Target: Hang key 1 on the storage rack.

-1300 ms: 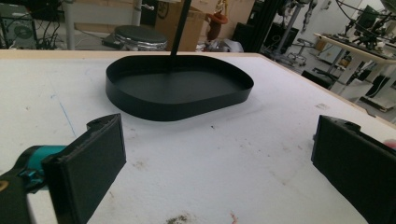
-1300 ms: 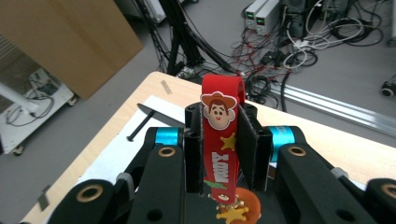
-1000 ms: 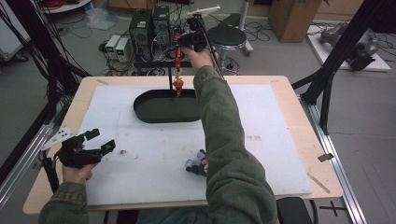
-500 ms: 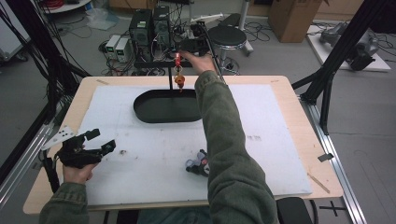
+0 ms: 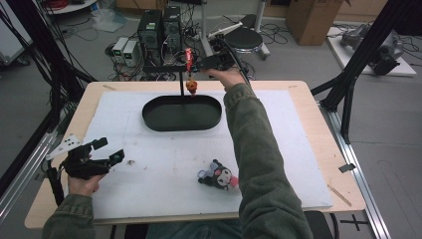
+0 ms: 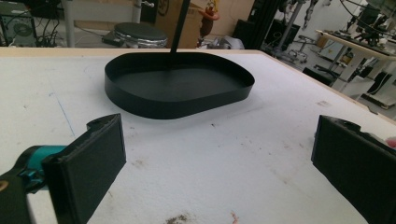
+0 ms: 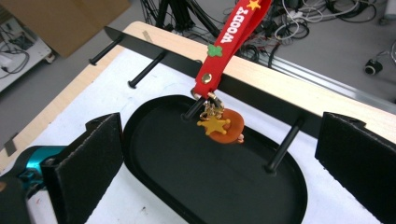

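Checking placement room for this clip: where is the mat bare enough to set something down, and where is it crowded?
Bare: the white mat between the left gripper and the plush, and its right side past the sleeve. Crowded: the far edge, where the tray, the keychain on the rack and the open right gripper sit together.

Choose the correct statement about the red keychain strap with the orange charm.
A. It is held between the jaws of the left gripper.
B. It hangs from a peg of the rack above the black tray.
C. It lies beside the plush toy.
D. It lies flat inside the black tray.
B: in the right gripper view, the red strap hangs over a peg, its orange charm dangling above the black tray, untouched by the open right gripper.
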### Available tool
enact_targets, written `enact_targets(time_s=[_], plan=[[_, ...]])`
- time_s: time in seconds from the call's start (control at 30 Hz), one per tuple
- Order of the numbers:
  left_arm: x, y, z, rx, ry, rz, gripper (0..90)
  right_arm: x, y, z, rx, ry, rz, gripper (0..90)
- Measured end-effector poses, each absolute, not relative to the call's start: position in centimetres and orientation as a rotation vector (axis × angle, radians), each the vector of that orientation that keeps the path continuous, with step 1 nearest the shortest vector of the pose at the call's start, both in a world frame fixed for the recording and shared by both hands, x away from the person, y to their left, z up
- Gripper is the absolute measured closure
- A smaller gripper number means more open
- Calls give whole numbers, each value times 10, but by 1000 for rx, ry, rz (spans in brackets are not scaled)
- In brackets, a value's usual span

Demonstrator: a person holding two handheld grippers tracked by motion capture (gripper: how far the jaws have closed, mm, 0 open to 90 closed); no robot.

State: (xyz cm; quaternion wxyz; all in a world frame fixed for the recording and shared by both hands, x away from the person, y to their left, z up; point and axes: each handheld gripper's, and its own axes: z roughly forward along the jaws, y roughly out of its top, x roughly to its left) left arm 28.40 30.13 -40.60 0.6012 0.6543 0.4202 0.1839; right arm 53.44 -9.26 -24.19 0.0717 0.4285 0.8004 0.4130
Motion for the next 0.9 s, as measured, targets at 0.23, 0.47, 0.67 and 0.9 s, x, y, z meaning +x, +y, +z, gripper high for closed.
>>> enact_targets(time_s=[0.23,0.47,0.67,0.9], plan=[[284,301,-406,1529,975,430,34,519,-111,-241,1263,2391,1281,7],[283,302,-406,1522,977,436,34,504,-131,-253,1232,2339,1309,6],[283,301,-406,1529,975,436,34,494,-149,-263,1265,2302,1321,7],[283,301,-406,1538,977,436,34,484,-163,-268,1270,2285,1334,7]])
